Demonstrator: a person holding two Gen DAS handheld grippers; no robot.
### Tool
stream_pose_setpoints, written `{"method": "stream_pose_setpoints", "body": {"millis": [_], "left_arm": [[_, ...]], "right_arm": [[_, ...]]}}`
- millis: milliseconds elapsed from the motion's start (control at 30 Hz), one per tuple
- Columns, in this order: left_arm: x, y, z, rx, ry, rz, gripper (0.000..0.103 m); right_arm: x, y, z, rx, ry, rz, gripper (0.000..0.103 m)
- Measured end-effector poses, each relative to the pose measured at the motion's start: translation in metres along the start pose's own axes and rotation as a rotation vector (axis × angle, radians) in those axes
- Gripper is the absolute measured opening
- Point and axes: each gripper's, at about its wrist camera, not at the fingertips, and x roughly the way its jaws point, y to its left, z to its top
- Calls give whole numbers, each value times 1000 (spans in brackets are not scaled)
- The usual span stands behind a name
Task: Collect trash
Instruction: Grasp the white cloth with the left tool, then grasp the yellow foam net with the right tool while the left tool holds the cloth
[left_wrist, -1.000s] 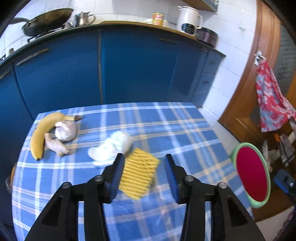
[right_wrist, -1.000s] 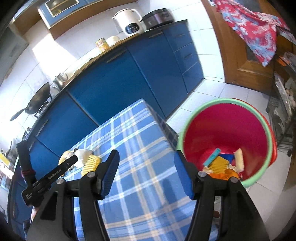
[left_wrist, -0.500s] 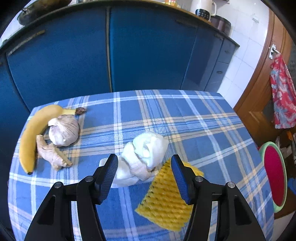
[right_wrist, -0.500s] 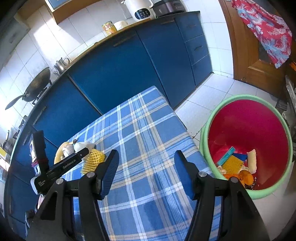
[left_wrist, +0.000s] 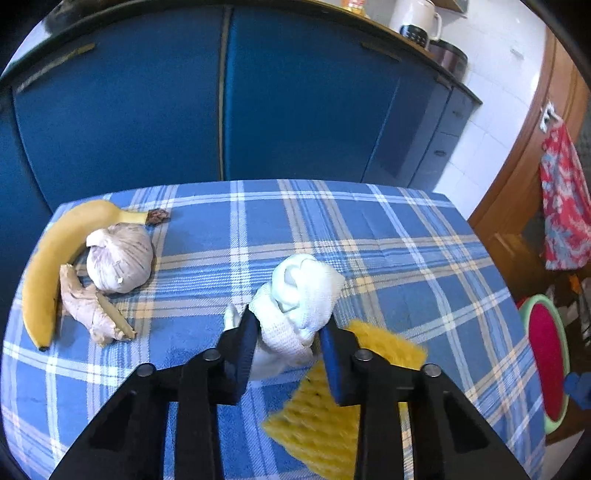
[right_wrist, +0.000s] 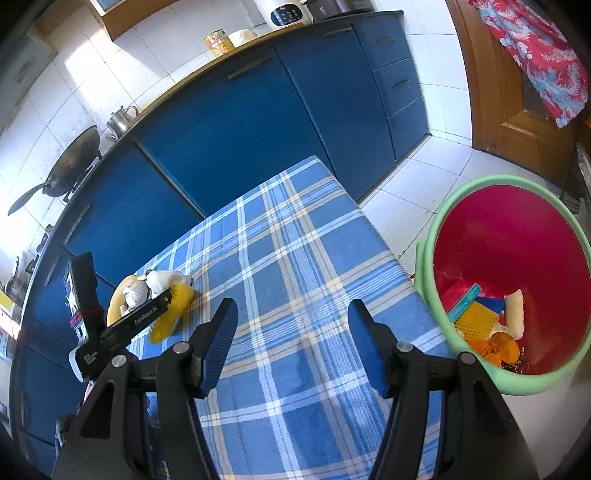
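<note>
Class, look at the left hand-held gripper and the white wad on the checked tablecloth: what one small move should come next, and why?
Probably lift the white wad straight up. The left hand-held gripper has just been closing, and its pads now press on the wad's sides. The yellow foam net lies against it, so a straight rise should avoid dragging it. The red bin stands on the floor beside the table.

One banana (left_wrist: 55, 251), one garlic bulb (left_wrist: 120, 256), one ginger root (left_wrist: 90, 308), one bin (right_wrist: 511, 280).
</note>
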Motion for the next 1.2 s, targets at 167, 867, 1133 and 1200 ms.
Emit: {"method": "stream_pose_setpoints", "body": {"millis": [167, 867, 1133, 1200], "left_arm": [[-13, 1, -1, -14, -9, -26, 25], [-102, 58, -56, -219, -98, 51, 25], [-102, 80, -62, -280, -120, 67, 25], [-102, 83, -63, -283, -127, 70, 25]], "right_arm": [[0, 3, -1, -5, 5, 1, 64], [28, 69, -19, -178, 100, 71, 64], [69, 110, -30, -280, 197, 125, 64], [73, 113, -30, -290, 201, 120, 64]]}}
